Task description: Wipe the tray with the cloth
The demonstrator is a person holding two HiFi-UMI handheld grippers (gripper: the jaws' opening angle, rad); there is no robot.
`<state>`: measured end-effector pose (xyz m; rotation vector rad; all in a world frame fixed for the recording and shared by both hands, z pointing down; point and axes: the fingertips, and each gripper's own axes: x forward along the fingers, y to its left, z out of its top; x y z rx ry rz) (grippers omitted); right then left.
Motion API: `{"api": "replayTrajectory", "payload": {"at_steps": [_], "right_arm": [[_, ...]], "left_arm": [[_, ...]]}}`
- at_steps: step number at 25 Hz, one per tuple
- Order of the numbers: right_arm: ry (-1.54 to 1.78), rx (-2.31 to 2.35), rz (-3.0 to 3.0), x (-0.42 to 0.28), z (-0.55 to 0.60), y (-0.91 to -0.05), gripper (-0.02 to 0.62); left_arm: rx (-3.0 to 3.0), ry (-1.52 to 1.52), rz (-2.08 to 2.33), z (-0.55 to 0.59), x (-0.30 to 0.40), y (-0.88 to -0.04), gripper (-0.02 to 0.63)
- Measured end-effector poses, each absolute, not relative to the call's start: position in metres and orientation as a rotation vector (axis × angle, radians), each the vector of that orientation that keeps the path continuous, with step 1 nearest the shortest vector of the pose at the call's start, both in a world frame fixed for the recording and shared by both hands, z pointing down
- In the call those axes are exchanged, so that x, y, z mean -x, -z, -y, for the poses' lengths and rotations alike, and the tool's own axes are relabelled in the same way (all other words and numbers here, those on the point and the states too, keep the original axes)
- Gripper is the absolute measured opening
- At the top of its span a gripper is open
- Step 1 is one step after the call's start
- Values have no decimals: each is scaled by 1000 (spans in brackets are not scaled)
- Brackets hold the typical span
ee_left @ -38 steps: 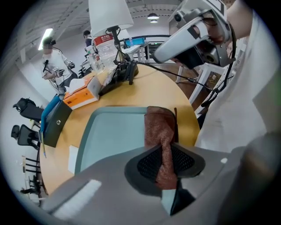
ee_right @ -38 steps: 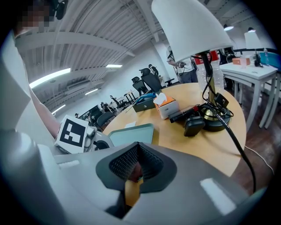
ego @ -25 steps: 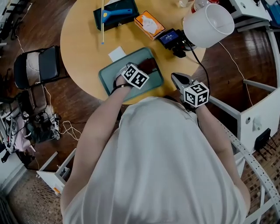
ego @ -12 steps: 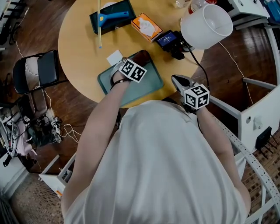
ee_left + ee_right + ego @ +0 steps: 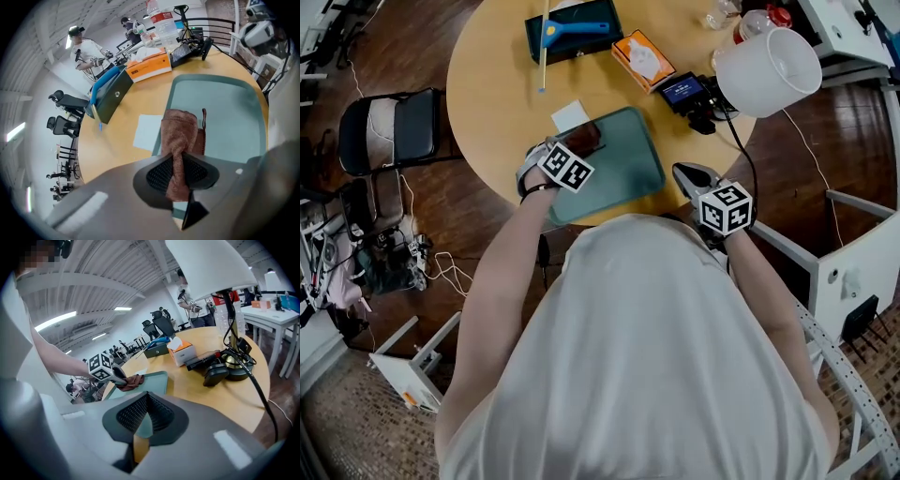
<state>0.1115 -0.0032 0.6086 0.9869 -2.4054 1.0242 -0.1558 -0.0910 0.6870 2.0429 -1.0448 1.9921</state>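
A teal tray (image 5: pixel 619 169) lies near the round table's front edge. My left gripper (image 5: pixel 579 148) is shut on a brown cloth (image 5: pixel 585 138) and holds it down on the tray's far left corner. In the left gripper view the cloth (image 5: pixel 180 133) runs bunched between the two pads and out onto the tray (image 5: pixel 220 117). My right gripper (image 5: pixel 691 176) hovers off the table's front right edge, shut and empty. From the right gripper view the tray (image 5: pixel 154 379), the cloth (image 5: pixel 134 379) and the left gripper (image 5: pixel 123 378) show ahead on the left.
A white paper slip (image 5: pixel 570 116) lies just beyond the tray's corner. Farther back are a dark box (image 5: pixel 572 28) with a blue tool, an orange tissue box (image 5: pixel 644 58), a small black device (image 5: pixel 686 92) and a white lamp shade (image 5: pixel 769 70). A black chair (image 5: pixel 394 131) stands left of the table.
My left gripper has dragged the cloth leftward along the tray's far side to its far left corner. The right gripper has stayed where it was.
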Motion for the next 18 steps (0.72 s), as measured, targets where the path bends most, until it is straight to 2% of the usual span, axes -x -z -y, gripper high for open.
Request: {"api": "replayTrajectory", "payload": {"at_steps": [8,18], "right_arm": [[-995,-914,2414,-86,-1,-609,3],[-988,-910,2413,-79,-4,-607,3]], "left_arm": [[-1973,-2022,1087,65,226,-689,380],[-2070,-2011,1038,25,209,-690,380]]}}
